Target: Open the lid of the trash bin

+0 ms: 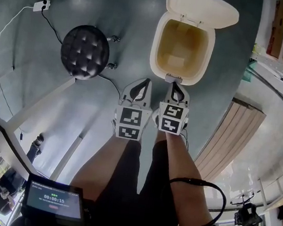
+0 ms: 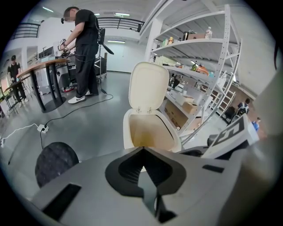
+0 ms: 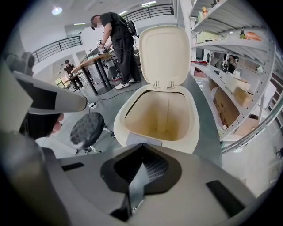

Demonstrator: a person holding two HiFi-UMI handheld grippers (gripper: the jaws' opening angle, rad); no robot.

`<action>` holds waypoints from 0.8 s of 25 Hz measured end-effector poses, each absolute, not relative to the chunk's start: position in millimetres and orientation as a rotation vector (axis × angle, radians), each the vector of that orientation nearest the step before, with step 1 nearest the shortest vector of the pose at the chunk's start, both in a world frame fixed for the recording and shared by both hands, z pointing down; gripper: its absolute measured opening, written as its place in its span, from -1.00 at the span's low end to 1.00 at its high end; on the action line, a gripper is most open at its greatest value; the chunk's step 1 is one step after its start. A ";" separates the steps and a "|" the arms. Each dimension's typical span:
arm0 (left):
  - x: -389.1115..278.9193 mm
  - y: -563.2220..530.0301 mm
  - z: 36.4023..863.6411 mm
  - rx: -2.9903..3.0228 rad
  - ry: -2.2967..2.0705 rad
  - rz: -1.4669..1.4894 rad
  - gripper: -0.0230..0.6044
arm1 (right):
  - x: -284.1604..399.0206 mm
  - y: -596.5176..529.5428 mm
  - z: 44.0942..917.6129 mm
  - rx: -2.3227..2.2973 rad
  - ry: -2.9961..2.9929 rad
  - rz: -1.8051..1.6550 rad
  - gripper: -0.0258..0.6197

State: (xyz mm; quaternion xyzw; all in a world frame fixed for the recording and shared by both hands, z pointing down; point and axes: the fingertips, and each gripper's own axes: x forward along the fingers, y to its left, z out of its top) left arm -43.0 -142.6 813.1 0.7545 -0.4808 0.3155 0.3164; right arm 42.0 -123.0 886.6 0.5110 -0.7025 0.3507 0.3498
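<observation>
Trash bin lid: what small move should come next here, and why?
Probably ease the right gripper back from the grey tab on the front of the trash bin. The lid stands upright and the inside shows, so the job looks done. The right gripper and the left gripper are both shut on nothing.

The head view looks steeply down from above onto the floor, with the trash bin (image 1: 184, 45) in the upper middle and the left gripper (image 1: 146, 82) and right gripper (image 1: 174, 83) just below it. Each gripper view looks forward along its own jaws from low beside the bin, the right one nearer. All three views share the bin and the stool (image 1: 85, 52).
</observation>
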 end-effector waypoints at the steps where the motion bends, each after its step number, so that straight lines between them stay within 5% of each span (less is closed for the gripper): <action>1: -42.7 -143.3 812.2 1.993 -1.265 0.826 -0.94 | 41.8 -123.4 886.3 1.322 -1.821 0.909 -0.91; 20: -34.7 -144.1 807.7 2.007 -1.268 0.811 -0.94 | 40.0 -129.7 880.4 1.269 -1.866 0.866 -0.91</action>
